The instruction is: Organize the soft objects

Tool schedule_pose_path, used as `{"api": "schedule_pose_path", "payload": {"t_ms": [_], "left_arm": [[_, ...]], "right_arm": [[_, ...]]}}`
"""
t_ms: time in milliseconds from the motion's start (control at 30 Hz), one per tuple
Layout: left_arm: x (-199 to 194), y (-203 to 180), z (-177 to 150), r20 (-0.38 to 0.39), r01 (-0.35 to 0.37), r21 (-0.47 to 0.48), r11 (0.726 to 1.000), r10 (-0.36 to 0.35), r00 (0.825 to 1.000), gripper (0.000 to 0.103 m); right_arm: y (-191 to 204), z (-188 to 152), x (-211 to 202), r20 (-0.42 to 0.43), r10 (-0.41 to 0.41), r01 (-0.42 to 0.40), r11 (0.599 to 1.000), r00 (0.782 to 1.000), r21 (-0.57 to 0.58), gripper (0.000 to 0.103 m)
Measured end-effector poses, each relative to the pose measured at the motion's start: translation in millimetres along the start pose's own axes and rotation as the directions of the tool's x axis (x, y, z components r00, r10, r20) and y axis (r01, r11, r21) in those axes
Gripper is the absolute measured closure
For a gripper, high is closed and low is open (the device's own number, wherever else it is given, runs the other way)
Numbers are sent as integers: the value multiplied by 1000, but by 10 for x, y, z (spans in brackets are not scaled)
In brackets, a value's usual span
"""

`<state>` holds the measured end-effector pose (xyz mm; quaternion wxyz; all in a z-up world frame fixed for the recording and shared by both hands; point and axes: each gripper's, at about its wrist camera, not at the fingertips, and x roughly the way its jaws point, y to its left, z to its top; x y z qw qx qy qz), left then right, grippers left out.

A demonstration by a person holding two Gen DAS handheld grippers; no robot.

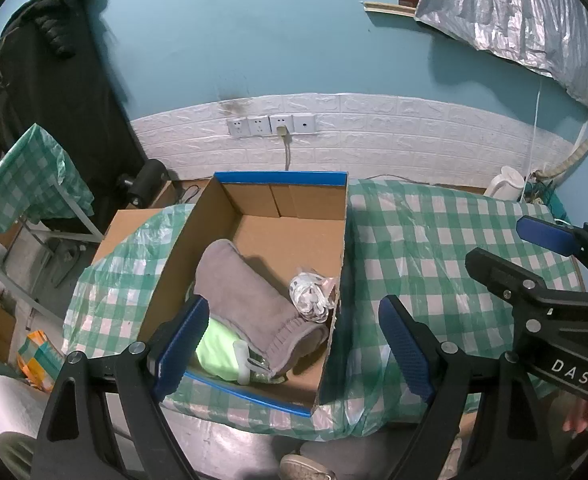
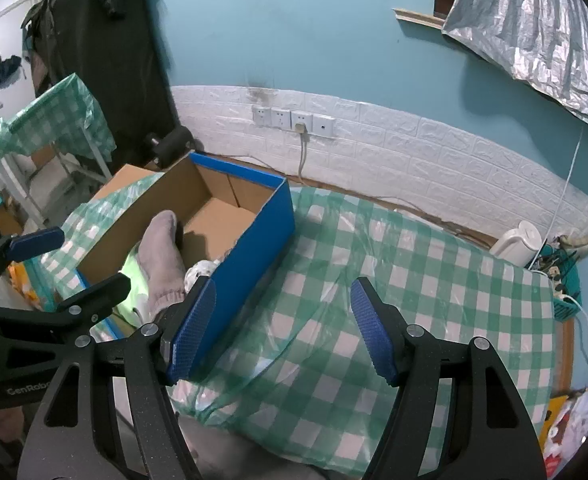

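An open blue cardboard box (image 1: 281,178) stands on the green checked tablecloth (image 1: 434,240). Inside lie a grey knitted cloth (image 1: 249,304), a light green soft item (image 1: 217,352) under it and a crumpled white patterned piece (image 1: 310,292). My left gripper (image 1: 294,344) is open and empty, hovering above the box's near end. My right gripper (image 2: 283,332) is open and empty over the cloth just right of the box (image 2: 253,248); it also shows in the left wrist view (image 1: 534,252). The grey cloth (image 2: 161,252) sticks up from the box in the right wrist view.
The wall with sockets (image 1: 271,124) runs behind the table. A white kettle (image 1: 506,182) and a teal basket of cables (image 2: 562,280) sit at the far right. A second covered table (image 1: 25,176) and dark clothes (image 1: 53,80) stand left.
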<state>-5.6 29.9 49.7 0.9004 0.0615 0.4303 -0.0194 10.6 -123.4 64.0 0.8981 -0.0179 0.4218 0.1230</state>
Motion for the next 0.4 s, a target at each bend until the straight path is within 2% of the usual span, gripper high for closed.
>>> {"api": "schedule_pose_path", "payload": {"t_ms": [400], "left_arm": [[-10, 29, -29, -2, -4, -9, 1000, 4, 1000, 15]], "right_arm": [[-4, -17, -22, 7, -2, 2, 1000, 1000, -3, 33]]}}
